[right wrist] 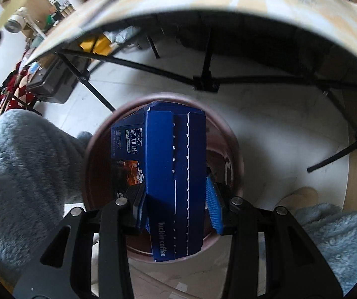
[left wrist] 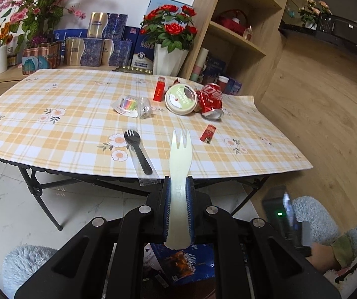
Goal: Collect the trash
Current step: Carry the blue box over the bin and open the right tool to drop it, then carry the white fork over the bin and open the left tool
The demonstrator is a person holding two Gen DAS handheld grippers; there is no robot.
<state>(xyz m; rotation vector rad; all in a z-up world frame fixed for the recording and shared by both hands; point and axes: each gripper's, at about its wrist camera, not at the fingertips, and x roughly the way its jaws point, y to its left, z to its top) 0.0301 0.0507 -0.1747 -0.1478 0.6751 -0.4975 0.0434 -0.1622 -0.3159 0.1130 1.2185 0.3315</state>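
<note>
My right hand-held gripper (right wrist: 176, 214) pinches a blue box (right wrist: 176, 174) over the bin (right wrist: 235, 149), my left (left wrist: 178, 199) pinches a fork (left wrist: 179, 174); can (left wrist: 210, 99), cup (left wrist: 181, 99) and wrappers remain on the table (left wrist: 54, 99).

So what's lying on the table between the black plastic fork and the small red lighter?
In the left wrist view, bare checked tablecloth separates black plastic fork and small red lighter; only the held cream fork overlaps it.
</note>
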